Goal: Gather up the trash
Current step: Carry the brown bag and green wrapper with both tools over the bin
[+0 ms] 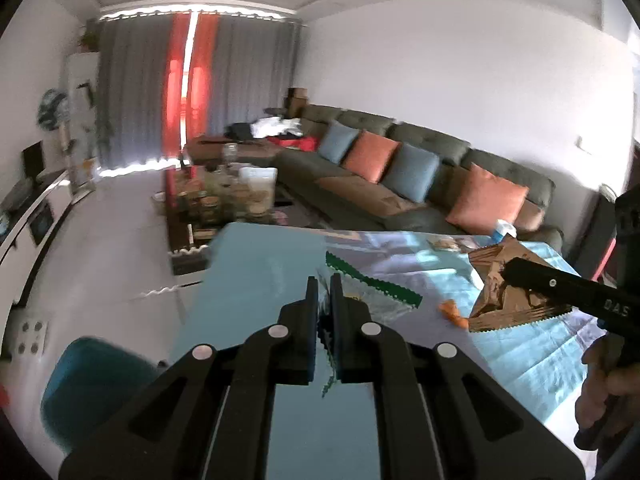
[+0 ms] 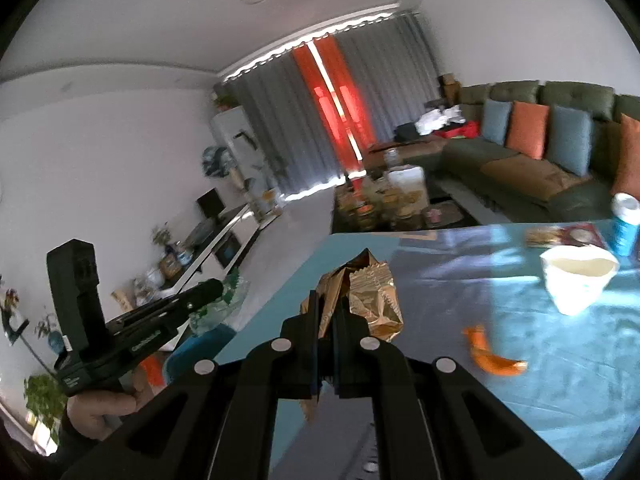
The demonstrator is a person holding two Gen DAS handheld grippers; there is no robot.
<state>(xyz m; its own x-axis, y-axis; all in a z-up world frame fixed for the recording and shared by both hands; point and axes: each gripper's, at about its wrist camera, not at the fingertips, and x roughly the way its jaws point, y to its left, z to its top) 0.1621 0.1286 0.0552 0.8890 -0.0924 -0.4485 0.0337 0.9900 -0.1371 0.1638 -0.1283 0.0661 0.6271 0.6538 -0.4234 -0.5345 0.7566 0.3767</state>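
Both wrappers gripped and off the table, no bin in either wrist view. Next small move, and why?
Probably carry both toward a bin. The left gripper is shut on the clear green-edged wrapper, the right gripper on the gold wrapper; the orange scrap must wait on the table.

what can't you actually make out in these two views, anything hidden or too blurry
- Left wrist view: the clear wrapper with a green edge is partly hidden by the left tongs shut on it.
- Right wrist view: the gold snack bag has blurred print; the right tongs cover its lower end.
- Both views: the coffee table clutter is too blurred to name.
- No trash bin shows in either view.
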